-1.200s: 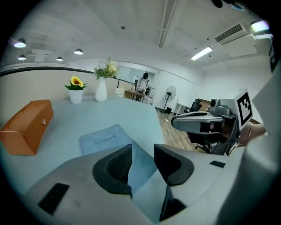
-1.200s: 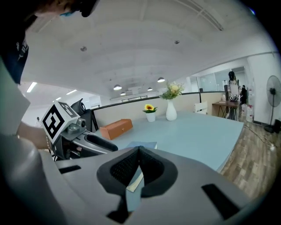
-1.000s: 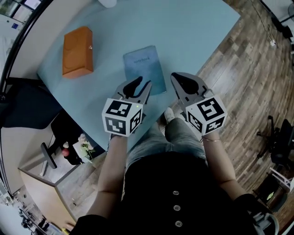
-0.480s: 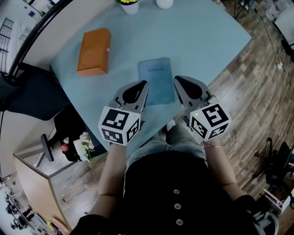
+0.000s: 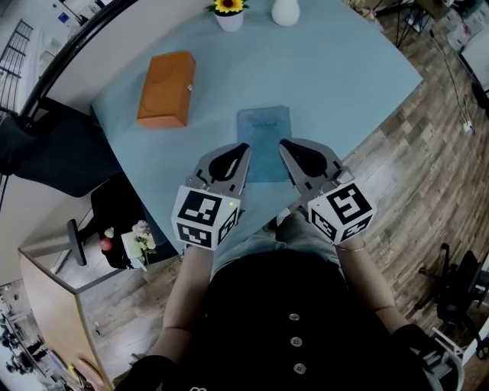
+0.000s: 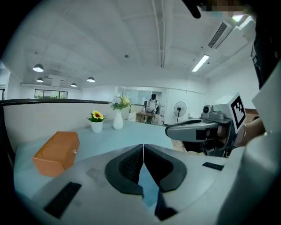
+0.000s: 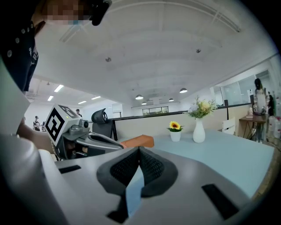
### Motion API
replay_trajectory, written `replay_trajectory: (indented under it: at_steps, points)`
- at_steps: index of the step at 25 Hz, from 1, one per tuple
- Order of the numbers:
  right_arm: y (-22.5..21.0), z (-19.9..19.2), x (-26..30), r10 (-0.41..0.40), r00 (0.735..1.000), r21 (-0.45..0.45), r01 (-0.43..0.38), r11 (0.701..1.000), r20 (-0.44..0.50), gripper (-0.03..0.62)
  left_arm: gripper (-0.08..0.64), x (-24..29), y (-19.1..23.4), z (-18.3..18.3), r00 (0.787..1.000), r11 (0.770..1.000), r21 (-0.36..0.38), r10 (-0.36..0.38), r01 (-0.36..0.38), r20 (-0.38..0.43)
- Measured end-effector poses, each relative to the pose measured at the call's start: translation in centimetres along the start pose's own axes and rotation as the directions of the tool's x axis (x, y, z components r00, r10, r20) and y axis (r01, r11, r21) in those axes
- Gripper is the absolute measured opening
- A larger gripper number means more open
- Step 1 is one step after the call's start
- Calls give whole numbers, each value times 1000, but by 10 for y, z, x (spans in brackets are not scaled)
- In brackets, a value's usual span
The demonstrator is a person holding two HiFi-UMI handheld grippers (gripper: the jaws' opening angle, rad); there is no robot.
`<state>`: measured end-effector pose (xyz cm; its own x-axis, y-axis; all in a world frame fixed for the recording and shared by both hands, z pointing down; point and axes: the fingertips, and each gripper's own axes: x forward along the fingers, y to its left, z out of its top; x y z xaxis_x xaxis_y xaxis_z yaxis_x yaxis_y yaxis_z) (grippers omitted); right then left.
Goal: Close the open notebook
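The notebook [image 5: 263,136] lies closed and flat on the table [image 5: 344,72], cover up, close to the table's near edge and roughly midway along it. There is a line of print near the top of the cover, too small for me to read.

I hold both tools side by side above the table's near edge, noses pointing across the table and tipped a little downward. My left gripper [image 6: 143,147] is clenched: its two dark pads meet at the tips with nothing caught between them. Only a sliver of blue shows through the gap lower down, and I cannot tell whether that is the table or the cover. My right gripper [image 7: 139,150] is clamped tight the same way, tips pressed together and empty. From the head view the two noses overlap the notebook's near corners, the left one over the left corner and the right one over the right. Neither seems to touch it, as both ride above the table.

An orange box [image 5: 166,99] lies on the table's left part, well apart from the notebook. At the table's far edge stand a small white pot with a sunflower [image 5: 229,14] and a white vase [image 5: 285,11] just beside it. Wooden floor [image 5: 428,168] shows to the right of the table.
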<state>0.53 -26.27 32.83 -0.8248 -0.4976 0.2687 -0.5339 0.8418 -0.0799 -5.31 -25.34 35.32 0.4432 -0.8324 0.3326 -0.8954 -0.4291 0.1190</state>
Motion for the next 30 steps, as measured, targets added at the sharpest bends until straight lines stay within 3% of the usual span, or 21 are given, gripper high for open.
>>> replay_trajectory:
  at_steps: [14, 19, 30]
  points:
    - [17, -18, 2, 18, 999, 8, -17, 1000, -47, 5, 17, -13, -14, -6, 1000, 1000, 3, -22, 22, 21]
    - [23, -22, 2, 26, 998, 9, -25, 1000, -59, 5, 17, -20, -10, -19, 1000, 998, -64, -4, 4, 5]
    - [33, -30, 4, 27, 997, 23, -25, 999, -75, 5, 17, -25, -4, -34, 1000, 996, -85, 2, -4, -21]
